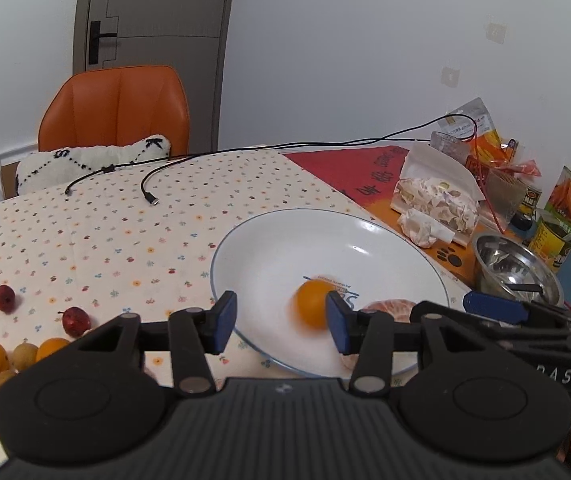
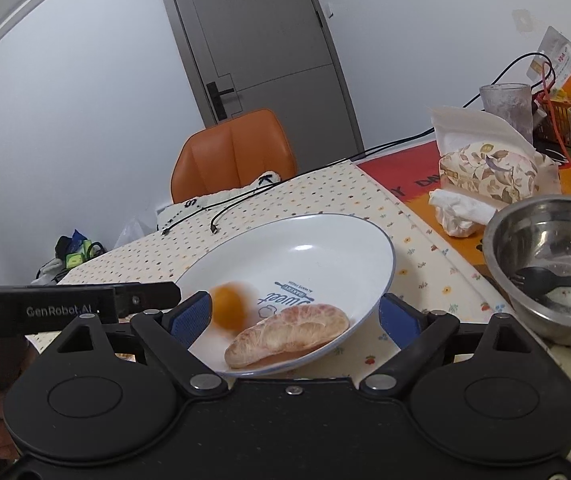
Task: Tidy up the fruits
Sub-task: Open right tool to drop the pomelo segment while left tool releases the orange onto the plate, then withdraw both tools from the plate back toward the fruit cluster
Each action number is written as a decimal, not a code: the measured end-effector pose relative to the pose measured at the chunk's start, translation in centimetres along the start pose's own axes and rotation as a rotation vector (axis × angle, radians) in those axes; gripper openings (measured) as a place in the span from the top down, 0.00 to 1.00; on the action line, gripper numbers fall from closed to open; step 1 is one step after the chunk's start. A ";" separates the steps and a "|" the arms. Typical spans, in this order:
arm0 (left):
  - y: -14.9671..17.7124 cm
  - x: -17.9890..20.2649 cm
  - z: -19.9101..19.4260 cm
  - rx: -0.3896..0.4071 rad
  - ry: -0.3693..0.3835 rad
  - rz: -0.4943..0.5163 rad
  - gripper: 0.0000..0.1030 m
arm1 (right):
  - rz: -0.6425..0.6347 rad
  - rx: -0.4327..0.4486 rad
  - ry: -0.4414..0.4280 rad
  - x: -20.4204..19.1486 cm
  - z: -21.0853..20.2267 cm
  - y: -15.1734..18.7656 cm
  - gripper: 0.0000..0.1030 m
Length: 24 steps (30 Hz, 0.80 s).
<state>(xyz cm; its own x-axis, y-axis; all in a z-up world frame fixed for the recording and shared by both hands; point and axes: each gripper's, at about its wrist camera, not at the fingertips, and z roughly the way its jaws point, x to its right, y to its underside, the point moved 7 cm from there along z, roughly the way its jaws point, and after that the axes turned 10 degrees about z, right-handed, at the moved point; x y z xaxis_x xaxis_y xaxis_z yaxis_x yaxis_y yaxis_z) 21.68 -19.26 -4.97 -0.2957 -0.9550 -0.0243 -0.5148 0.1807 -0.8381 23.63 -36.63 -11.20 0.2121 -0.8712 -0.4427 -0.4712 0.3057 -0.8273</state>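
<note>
Though blurred, kumquat (image 1: 312,303) between fingers (image 1: 224,321)

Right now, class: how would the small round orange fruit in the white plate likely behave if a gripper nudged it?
The small round orange fruit would probably roll: it is rounded and looks motion-blurred. The white plate has a raised rim, which would likely keep it inside. Its smooth-looking skin might slip between the open left gripper fingers.

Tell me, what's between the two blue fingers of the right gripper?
In the right wrist view, the open right gripper frames the near side of the white plate, with the peeled citrus piece and a blurred orange fruit in it.
</note>
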 end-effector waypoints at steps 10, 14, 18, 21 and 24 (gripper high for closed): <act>0.9 -2.4 -2.4 0.009 -0.039 -0.031 0.37 | -0.001 -0.014 -0.017 -1.5 -0.1 0.9 0.08; 1.2 -3.4 -3.4 0.018 -0.058 -0.043 0.33 | -0.010 -0.017 -0.026 -2.3 -0.2 1.2 0.06; 1.6 -4.5 -4.5 0.026 -0.073 -0.058 0.33 | -0.015 -0.022 -0.031 -3.1 -0.1 1.5 0.06; 2.0 -5.3 -5.2 0.029 -0.084 -0.074 0.32 | -0.022 -0.026 -0.037 -3.7 -0.2 1.7 0.05; 2.6 -6.3 -6.0 0.031 -0.096 -0.090 0.32 | -0.032 -0.030 -0.043 -4.3 -0.2 1.9 0.04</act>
<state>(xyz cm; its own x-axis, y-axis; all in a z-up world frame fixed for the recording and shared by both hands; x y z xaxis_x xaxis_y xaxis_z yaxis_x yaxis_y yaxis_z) 17.39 -11.39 -3.71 -0.1703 -0.9854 0.0011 -0.5106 0.0873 -0.8554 21.72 -32.37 -10.77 0.2635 -0.8629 -0.4313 -0.4890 0.2659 -0.8308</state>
